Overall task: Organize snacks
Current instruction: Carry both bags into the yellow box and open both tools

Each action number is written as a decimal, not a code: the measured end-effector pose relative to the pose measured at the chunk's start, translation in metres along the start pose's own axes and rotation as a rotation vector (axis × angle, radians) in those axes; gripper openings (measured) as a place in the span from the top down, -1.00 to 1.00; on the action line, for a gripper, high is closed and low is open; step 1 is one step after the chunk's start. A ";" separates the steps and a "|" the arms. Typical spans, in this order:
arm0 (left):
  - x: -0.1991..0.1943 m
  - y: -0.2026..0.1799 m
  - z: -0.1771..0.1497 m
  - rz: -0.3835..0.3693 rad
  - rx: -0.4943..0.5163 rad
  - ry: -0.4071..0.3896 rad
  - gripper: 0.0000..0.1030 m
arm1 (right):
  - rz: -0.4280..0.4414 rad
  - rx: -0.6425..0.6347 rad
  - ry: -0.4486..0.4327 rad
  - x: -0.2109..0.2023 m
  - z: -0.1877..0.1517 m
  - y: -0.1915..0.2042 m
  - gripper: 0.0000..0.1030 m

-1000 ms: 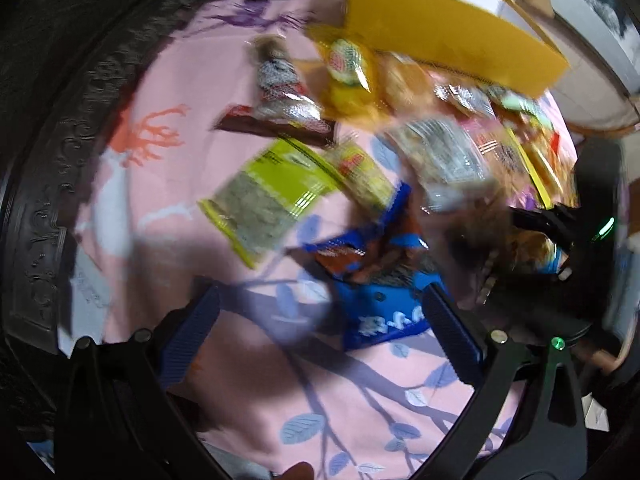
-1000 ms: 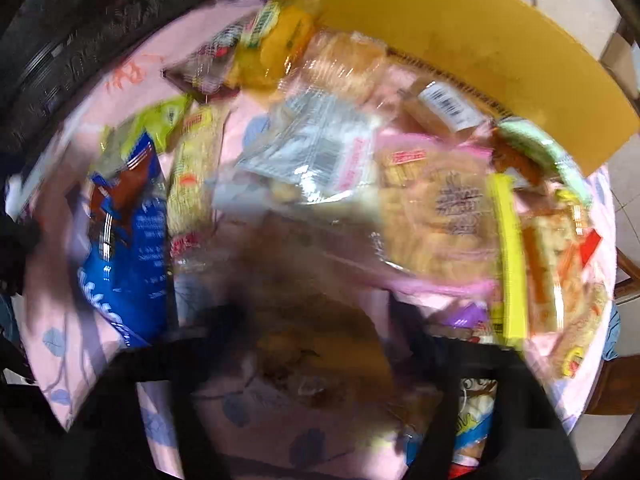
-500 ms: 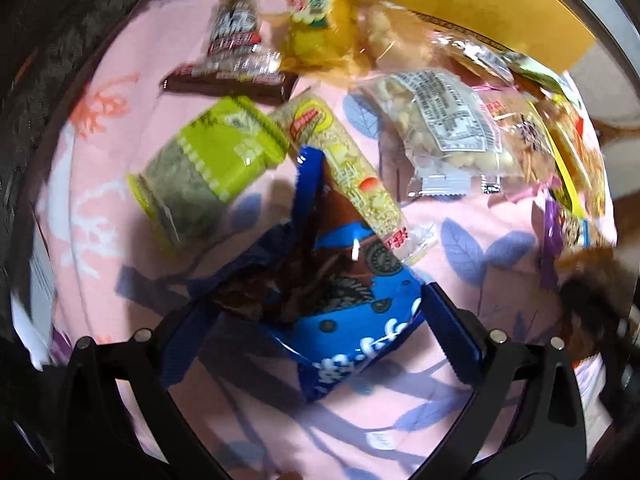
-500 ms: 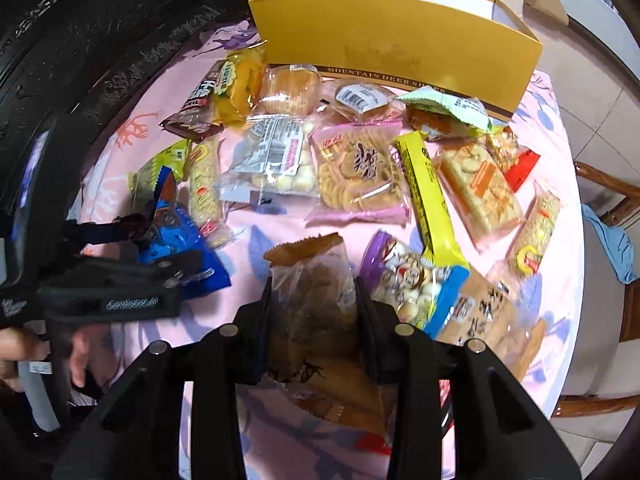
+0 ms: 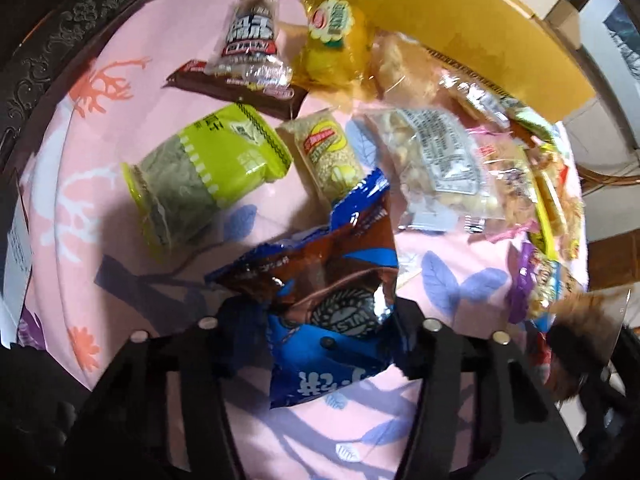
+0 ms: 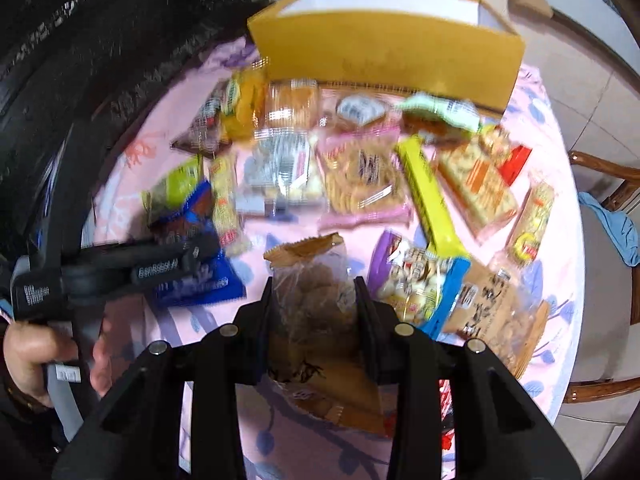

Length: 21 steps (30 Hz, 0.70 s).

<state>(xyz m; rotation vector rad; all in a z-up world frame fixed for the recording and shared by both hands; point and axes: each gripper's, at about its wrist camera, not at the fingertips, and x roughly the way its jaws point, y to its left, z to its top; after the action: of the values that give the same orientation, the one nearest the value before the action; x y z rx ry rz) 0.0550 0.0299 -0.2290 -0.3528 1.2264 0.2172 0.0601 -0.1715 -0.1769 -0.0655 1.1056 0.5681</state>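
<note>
Snacks spread over a round table w/ a pink leaf-print cloth (image 6: 548,240). At far left of the right wrist view, a hand (image 6: 28,356) grips the handle of the left gripper (image 5: 320,316). Its jaws have just been closing and now press both sides of a blue-and-brown cookie bag (image 5: 328,300), crumpling it; the bag's lower edge lies against the cloth. Just beyond it in the left wrist view: a green seaweed pack (image 5: 200,176) at left, a pale yellow cracker stick pack (image 5: 328,156) beside it. Centre: right gripper (image 6: 316,304), jaws narrowly apart and clamped on a clear bag of brown snacks (image 6: 312,280), its top edge poking up past the fingertips. Whether that bag is off the table, can't tell. Right of it: purple-and-blue pack (image 6: 416,276), long yellow bar (image 6: 428,196), more packets to the table edge. At back, touching the far row of snacks, an open yellow cardboard box (image 6: 384,52).
</note>
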 end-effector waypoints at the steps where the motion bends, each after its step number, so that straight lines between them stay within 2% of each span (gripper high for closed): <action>1: -0.007 0.000 0.000 0.000 0.008 -0.014 -0.04 | -0.003 0.003 -0.017 -0.003 0.003 0.000 0.28; 9: -0.074 -0.028 0.013 -0.045 0.117 -0.163 -0.04 | -0.053 0.018 -0.075 -0.014 0.023 0.002 0.28; 14: -0.083 -0.048 0.037 -0.078 0.159 -0.201 -0.04 | -0.090 0.060 -0.100 -0.019 0.044 -0.008 0.28; 17: -0.083 -0.064 0.072 -0.100 0.160 -0.221 -0.04 | -0.109 0.077 -0.147 -0.026 0.075 -0.016 0.28; 21: -0.086 -0.093 0.134 -0.078 0.189 -0.293 -0.04 | -0.129 0.103 -0.213 -0.037 0.131 -0.030 0.28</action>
<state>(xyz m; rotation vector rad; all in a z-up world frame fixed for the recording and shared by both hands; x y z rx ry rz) 0.1765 -0.0031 -0.0951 -0.1961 0.9336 0.0810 0.1697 -0.1698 -0.0912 0.0133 0.9144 0.3923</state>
